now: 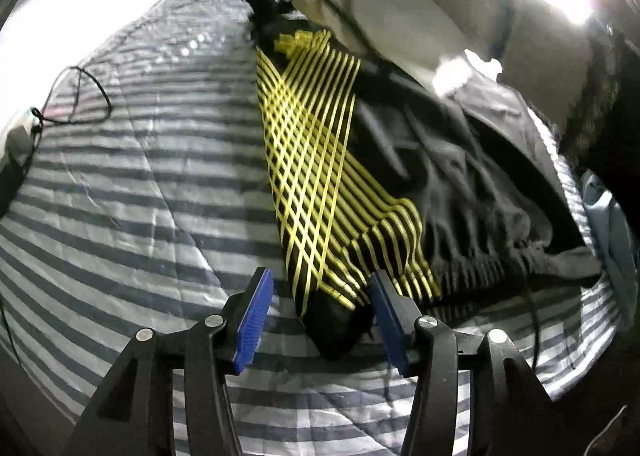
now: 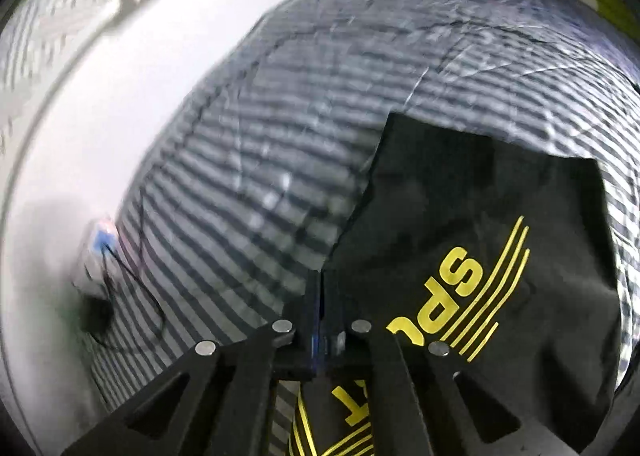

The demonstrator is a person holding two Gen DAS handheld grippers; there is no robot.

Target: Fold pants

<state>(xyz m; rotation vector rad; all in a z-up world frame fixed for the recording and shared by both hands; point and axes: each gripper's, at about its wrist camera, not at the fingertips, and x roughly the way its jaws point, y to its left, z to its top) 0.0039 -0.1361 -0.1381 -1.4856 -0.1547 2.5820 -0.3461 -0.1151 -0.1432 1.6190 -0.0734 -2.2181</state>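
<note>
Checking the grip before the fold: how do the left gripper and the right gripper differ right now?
The left gripper stands open, its blue pads apart on either side of a black pants corner without pressing it; the right gripper is shut on the pants' edge. The left one faces yellow crossed stripes; the right one sits beside yellow lettering. Both point down at the striped bedcover.
</note>
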